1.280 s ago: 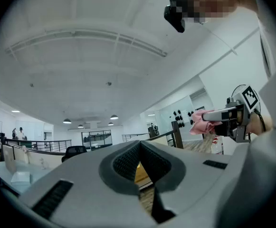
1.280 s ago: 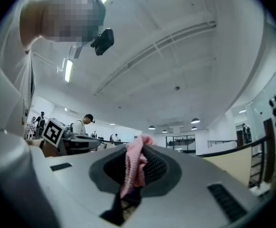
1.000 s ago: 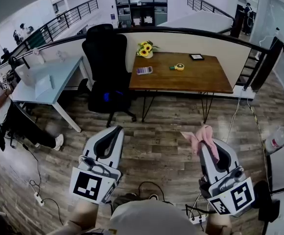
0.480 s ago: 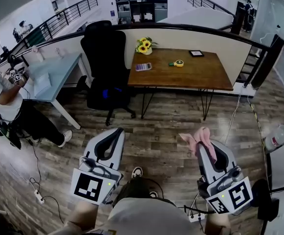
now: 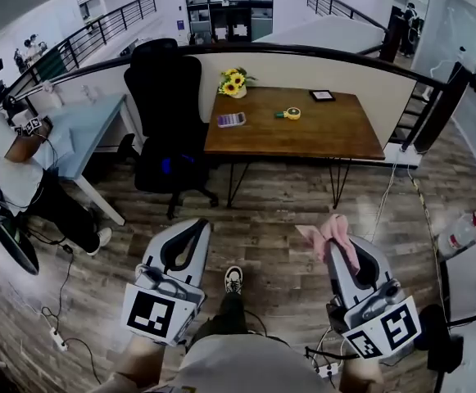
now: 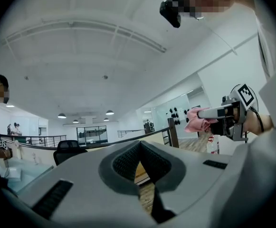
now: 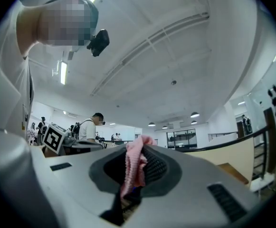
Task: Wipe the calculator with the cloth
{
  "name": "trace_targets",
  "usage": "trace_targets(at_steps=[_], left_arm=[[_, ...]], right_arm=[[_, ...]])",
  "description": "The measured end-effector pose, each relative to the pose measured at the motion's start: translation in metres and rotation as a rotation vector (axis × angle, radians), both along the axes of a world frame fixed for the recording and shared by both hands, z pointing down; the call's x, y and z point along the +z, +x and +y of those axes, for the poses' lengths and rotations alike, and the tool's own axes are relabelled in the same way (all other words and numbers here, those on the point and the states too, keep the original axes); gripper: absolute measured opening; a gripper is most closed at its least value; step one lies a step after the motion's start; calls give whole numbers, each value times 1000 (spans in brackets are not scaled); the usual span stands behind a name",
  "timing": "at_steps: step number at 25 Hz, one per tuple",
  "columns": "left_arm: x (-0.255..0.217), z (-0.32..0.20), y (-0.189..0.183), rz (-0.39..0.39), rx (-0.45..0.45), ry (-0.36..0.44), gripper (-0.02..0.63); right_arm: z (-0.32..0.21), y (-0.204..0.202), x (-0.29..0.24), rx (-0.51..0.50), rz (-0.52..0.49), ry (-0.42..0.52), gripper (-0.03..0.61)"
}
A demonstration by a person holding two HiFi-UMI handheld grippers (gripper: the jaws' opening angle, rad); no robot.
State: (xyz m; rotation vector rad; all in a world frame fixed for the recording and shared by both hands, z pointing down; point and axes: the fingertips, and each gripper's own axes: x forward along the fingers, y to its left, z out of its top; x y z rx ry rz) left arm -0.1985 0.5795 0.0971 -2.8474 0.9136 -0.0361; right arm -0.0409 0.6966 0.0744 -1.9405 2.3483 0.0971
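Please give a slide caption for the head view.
Right tongs grip a pink cloth; left tongs shut, empty; calculator lies on the table.

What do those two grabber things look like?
Both the left gripper and right gripper are light grey shells with dark ribbed pads inside the jaws. Each carries a cube with black-and-white square markers. The person wears a white top.

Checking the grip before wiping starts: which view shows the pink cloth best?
The right gripper view: the cloth sits in the middle, pinched between the jaws of the right gripper. The head view shows it draped off that gripper's tip; the left gripper view shows it small, from the side.
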Motion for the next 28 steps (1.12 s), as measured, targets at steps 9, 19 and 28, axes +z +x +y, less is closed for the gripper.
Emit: trace_targets(at_steps=[9,19,28], left_arm=[[4,-73,25,16,32,-22,5],[-1,-217,45,15,34,-33,4],[8,-331,56,-3,47,-27,5]], right_arm=[[-77,19,-1,8,5,-1,49],[-226,36,5,-12,2,-71,49],[-348,35,16,-48,-6,-87,49]])
